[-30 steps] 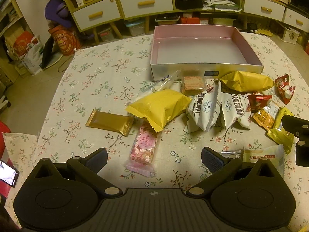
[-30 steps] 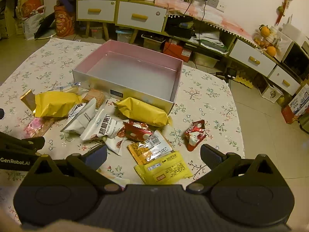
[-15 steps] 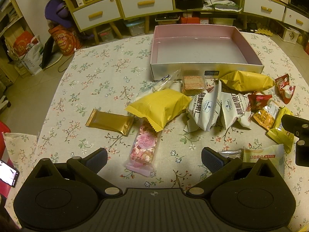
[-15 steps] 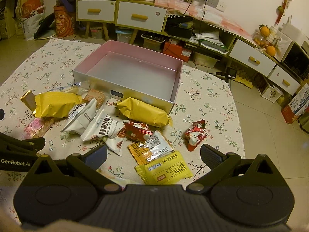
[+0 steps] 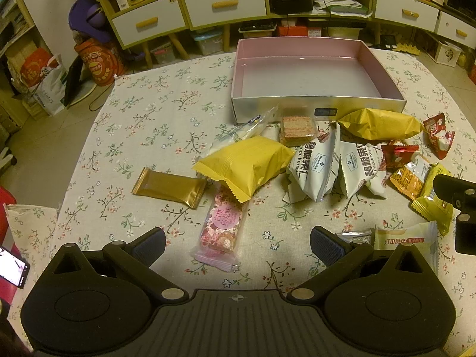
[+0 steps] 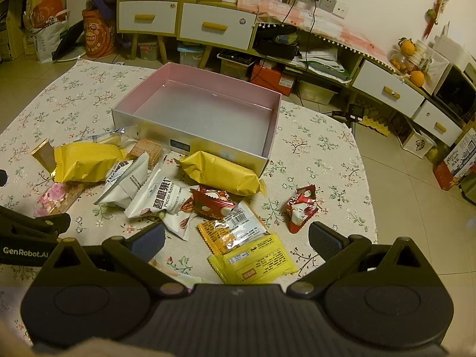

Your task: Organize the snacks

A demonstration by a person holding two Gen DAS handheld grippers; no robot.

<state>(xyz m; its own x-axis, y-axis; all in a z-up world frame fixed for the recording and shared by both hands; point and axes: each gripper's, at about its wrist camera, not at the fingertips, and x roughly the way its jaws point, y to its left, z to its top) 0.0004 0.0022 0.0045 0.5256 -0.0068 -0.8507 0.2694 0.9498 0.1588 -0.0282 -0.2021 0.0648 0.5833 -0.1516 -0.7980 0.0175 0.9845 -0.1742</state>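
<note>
Flowered tablecloth (image 5: 142, 125), drawers behind | left wrist: left gripper (image 5: 238, 239) spread wide, holding nothing, over pink packet (image 5: 221, 229); box (image 5: 315, 105) bare beyond | right wrist: right gripper (image 6: 236, 239) likewise apart above yellow packet (image 6: 253, 263) | best taken singly, pinched mid-wrapper, laid flat in box.

Both wrist views look down over the snack-strewn table (image 5: 154, 113) toward the shared pink box (image 5: 306, 101).

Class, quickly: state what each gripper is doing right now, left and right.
Left gripper: open, holding nothing, above the pink snack bar.
Right gripper: open, holding nothing, above the yellow packet.
</note>
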